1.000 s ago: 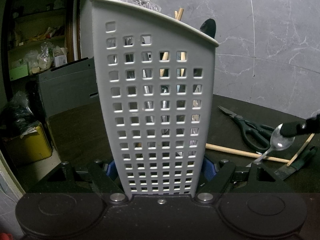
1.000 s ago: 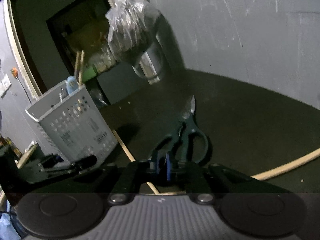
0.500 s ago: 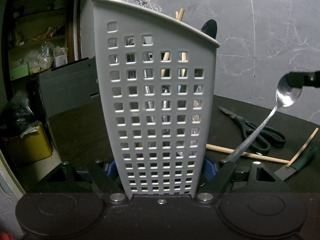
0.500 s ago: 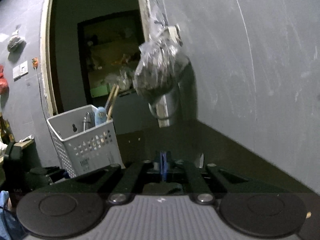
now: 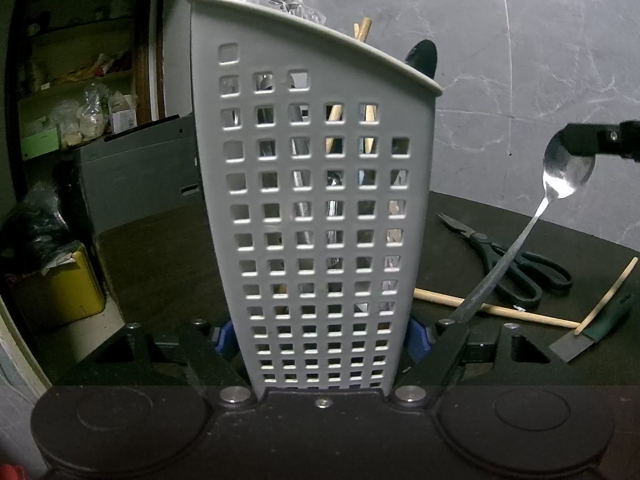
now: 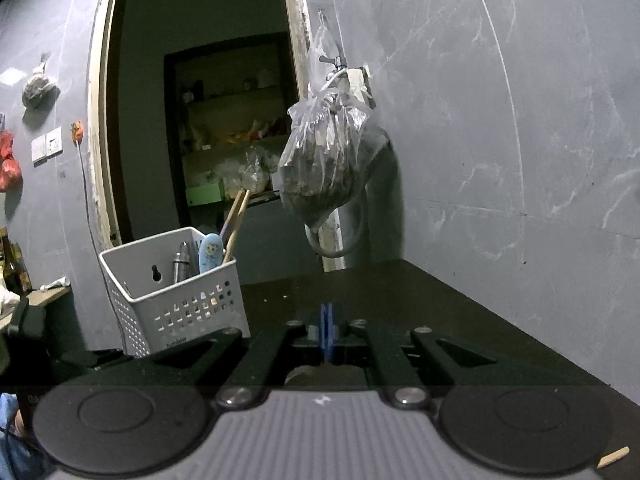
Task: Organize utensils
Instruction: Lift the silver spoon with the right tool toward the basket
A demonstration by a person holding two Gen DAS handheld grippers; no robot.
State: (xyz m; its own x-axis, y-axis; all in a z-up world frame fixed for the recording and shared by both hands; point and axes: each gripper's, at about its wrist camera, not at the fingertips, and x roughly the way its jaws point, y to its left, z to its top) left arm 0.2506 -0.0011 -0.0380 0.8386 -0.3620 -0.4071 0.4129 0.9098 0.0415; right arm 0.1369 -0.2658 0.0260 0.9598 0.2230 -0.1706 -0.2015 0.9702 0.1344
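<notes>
- Right gripper [image 5: 576,148] is up in the air, jaws pinched shut on the bowl of a metal spoon [image 5: 568,174]; the handle trails down and to the left, toward the table.
- In its own wrist view the right gripper's [image 6: 327,334] blue pads sit pressed together, a rounded bit of metal just showing beneath them, probably the spoon bowl.
- Left gripper [image 5: 320,340] is clamped on the base of the white perforated utensil basket [image 5: 312,208], one blue pad on each side wall. Its jaws have just been closing in, with the basket between them, so the holder is being steadied.
- The step in hand, as I read it: carry the spoon over the rim and drop it in, handle first.
- To do it well: lift until the handle tip clears the high rim, bring the spoon upright, then lower before letting go. A grip on the bowl is a slippery one, so no quick swings.
- Aim for a gap: chopsticks [image 6: 236,216], a steel handle and a blue-patterned handle [image 6: 210,252] already stand inside.
- The spoon hangs to the right of the basket, well apart from it, its bowl below the rim's level.
- Not yet sorted, on the dark table [image 5: 160,256]: black scissors [image 5: 516,260], two loose chopsticks [image 5: 496,310] and a green-handled scraper [image 5: 592,330].
</notes>
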